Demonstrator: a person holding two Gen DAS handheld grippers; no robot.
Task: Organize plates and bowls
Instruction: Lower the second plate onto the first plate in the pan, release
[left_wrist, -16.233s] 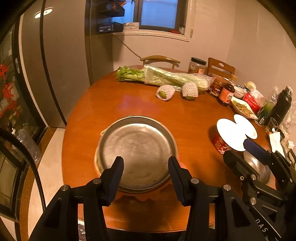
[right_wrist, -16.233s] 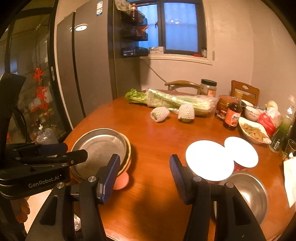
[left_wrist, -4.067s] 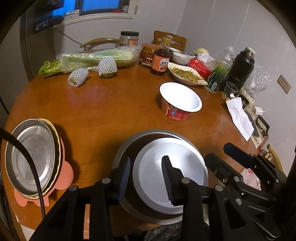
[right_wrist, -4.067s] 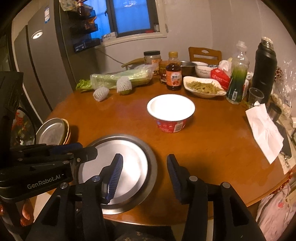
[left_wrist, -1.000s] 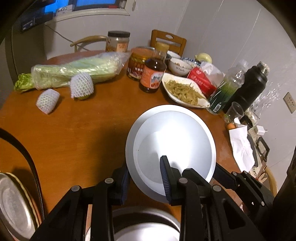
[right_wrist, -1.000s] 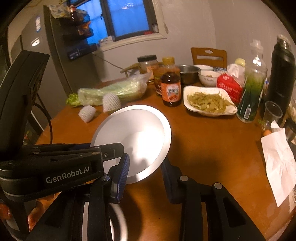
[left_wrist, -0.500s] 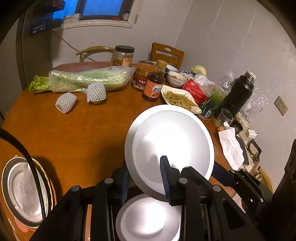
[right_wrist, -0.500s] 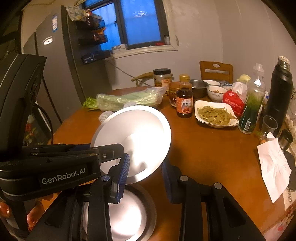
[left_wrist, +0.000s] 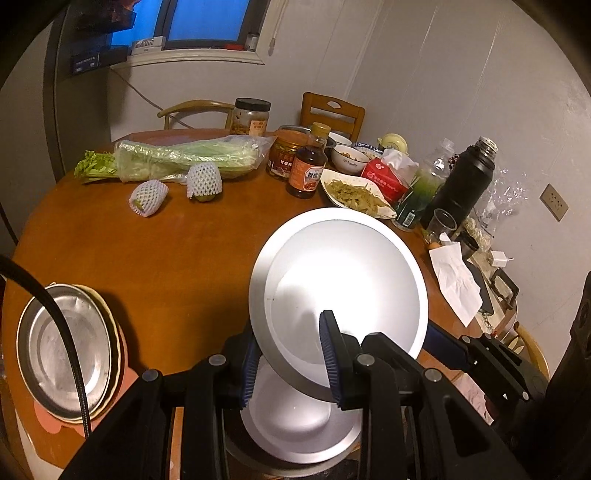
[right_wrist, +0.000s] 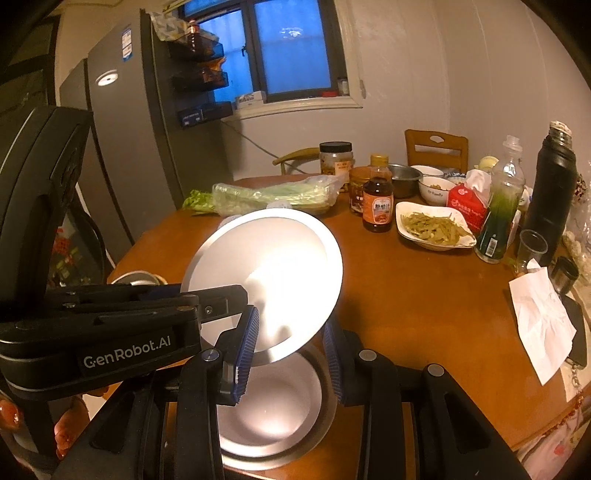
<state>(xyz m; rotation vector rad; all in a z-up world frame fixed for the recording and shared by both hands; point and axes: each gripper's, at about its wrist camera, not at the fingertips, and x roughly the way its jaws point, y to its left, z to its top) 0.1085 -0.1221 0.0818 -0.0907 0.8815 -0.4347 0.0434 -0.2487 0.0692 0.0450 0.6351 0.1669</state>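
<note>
Two grippers clamp one white bowl (left_wrist: 343, 280) by its near rim and hold it tilted in the air above the round wooden table (left_wrist: 155, 251). The left gripper (left_wrist: 291, 358) has its blue-ribbed jaws closed on the rim's lower edge, one pad inside the bowl and one behind it. The right gripper (right_wrist: 291, 350) pinches the same bowl from the other side, its jaws narrow around the rim. Directly beneath, near the table's front edge, a second white bowl (left_wrist: 295, 424) sits nested in a larger metal basin (right_wrist: 325, 413), though the gripper bodies hide much of that stack. At the left edge of the table a steel plate (left_wrist: 62, 350) rests on other dishes, probably a yellowish plate on a pink mat. Farther back stand a sauce bottle (left_wrist: 308, 166) and a dish of green vegetables (left_wrist: 354, 194).
</note>
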